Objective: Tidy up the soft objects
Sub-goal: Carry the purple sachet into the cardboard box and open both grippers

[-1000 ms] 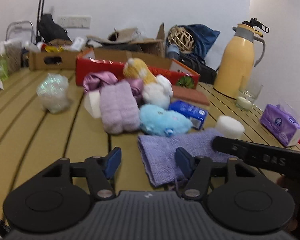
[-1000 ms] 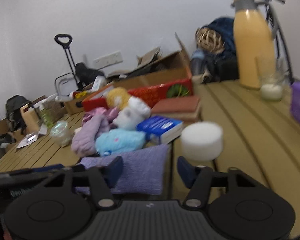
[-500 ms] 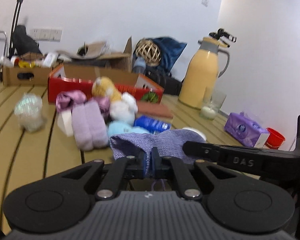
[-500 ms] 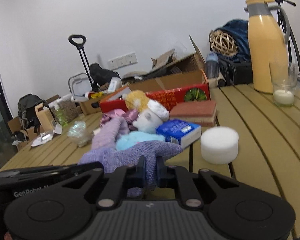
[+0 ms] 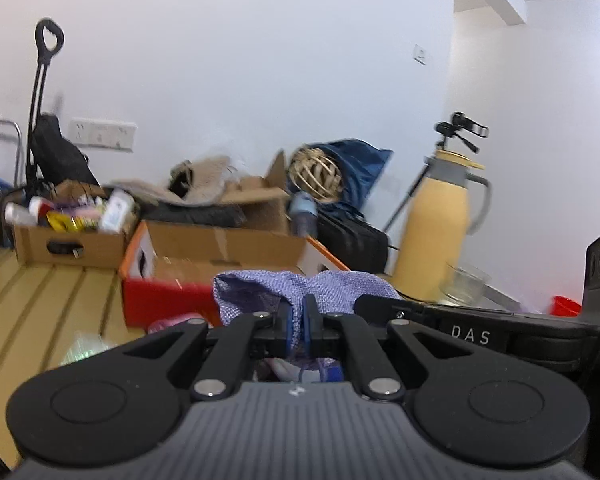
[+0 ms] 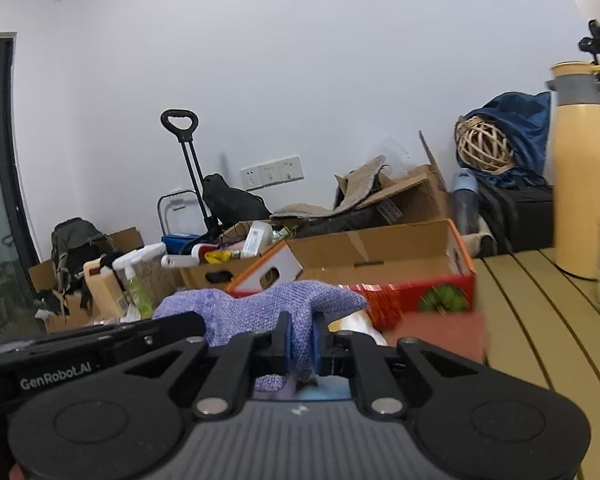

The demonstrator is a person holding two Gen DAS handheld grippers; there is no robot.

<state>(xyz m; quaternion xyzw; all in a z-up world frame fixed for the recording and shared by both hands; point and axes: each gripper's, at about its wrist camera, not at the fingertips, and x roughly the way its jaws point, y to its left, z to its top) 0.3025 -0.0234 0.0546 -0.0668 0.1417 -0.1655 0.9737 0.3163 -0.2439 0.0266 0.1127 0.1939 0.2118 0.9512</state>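
While both my left gripper (image 5: 297,322) and right gripper (image 6: 301,342) pinch the purple cloth's (image 6: 260,312) near edge, the red box (image 6: 420,296) sits close ahead.

Straight ahead an open red cardboard box (image 6: 396,276) blocks the slatted wooden surface (image 6: 540,320), with a tall yellow thermos jug (image 6: 580,200) (a glass beside it) at the right, leaving bare slats (image 5: 48,300) on the left.
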